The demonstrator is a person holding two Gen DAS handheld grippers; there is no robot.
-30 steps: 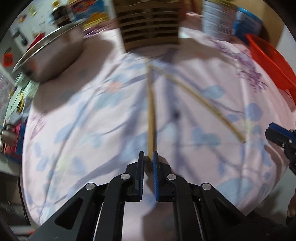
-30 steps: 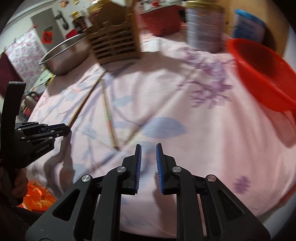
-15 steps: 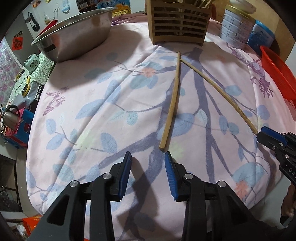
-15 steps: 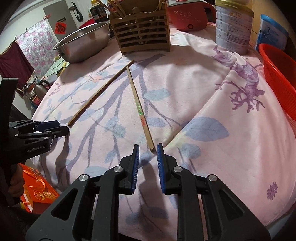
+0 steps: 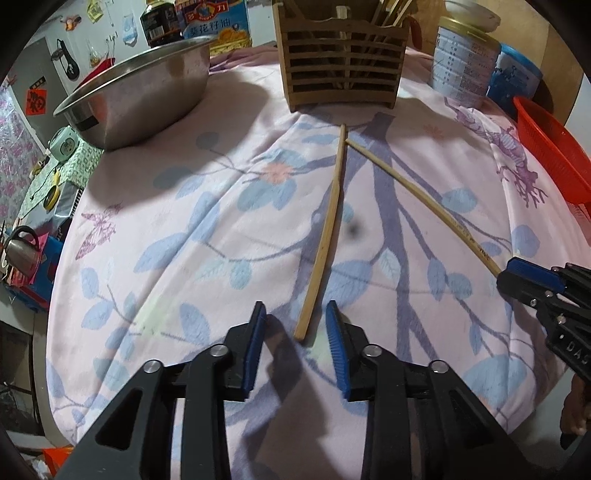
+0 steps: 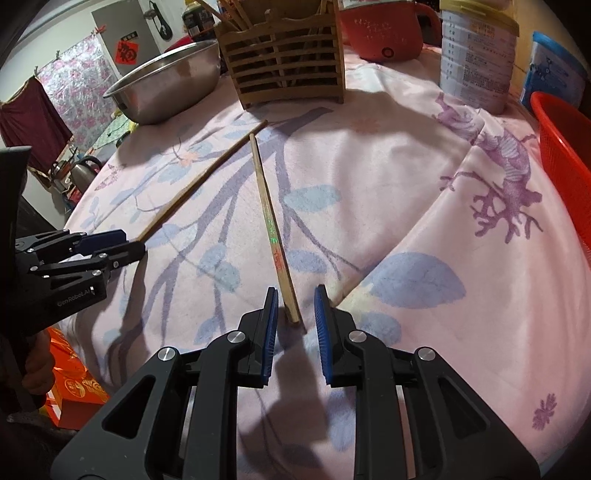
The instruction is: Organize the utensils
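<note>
Two bamboo chopsticks lie in a V on the pink floral cloth. The plain chopstick (image 5: 325,236) (image 6: 201,181) has its near end between the jaws of my left gripper (image 5: 295,314) (image 6: 133,245). Those jaws are closing, and their pads stand clear of the wood. The printed chopstick (image 6: 271,229) (image 5: 424,201) ends between the jaws of my right gripper (image 6: 296,295) (image 5: 504,275), which is open with a gap on each side. At the far edge stands a slatted wooden utensil holder (image 5: 343,70) (image 6: 288,70) with several sticks in it.
A steel bowl (image 5: 136,96) (image 6: 166,85) sits far left. A tin can (image 5: 465,66) (image 6: 476,59), a blue tub (image 5: 513,81) and a red pot (image 6: 384,33) stand at the back right. A red basket (image 5: 550,147) (image 6: 561,147) lines the right edge.
My left gripper let go of the plain chopstick, opened wide, then narrowed around its near end. My right gripper moved up until the printed chopstick's end came between its jaws.
</note>
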